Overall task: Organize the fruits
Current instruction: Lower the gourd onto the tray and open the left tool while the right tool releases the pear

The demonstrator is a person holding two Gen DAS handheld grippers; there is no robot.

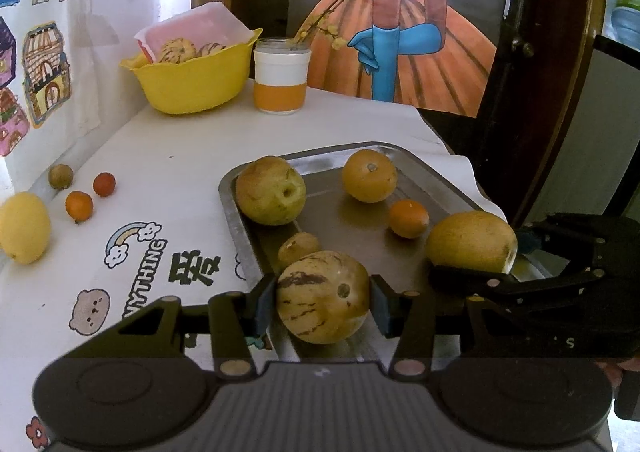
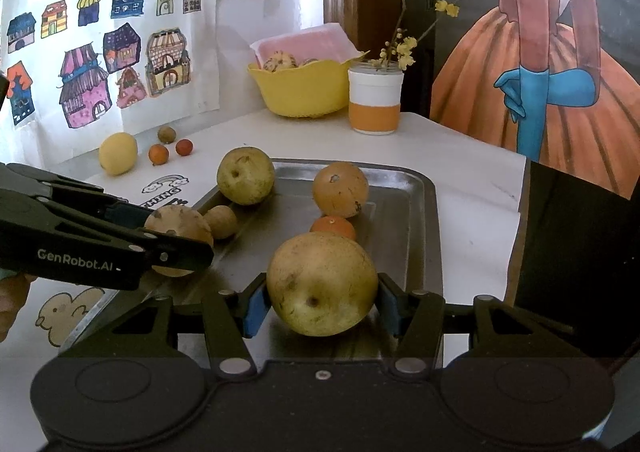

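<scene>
My left gripper (image 1: pixel 322 300) is shut on a striped yellow melon-like fruit (image 1: pixel 320 316) over the near left part of the metal tray (image 1: pixel 230 207). My right gripper (image 2: pixel 322 298) is shut on a big yellow pear (image 2: pixel 320 272) over the tray's (image 2: pixel 424 211) near end. Each gripper shows in the other view: the right gripper (image 1: pixel 500 258) with its pear (image 1: pixel 470 242), the left gripper (image 2: pixel 160 232) with its striped fruit (image 2: pixel 180 221). Loose in the tray lie a large pear (image 1: pixel 270 189), an orange (image 1: pixel 369 175), a small tangerine (image 1: pixel 409 218) and a small brown fruit (image 1: pixel 298 248).
On the white cloth left of the tray lie a lemon (image 1: pixel 24 228), two small orange fruits (image 1: pixel 79 205) and a small greenish fruit (image 1: pixel 61 175). A yellow bowl (image 1: pixel 192 87) holding striped fruits and a white-and-orange cup (image 1: pixel 281 75) with twigs stand at the back. The table edge runs right of the tray.
</scene>
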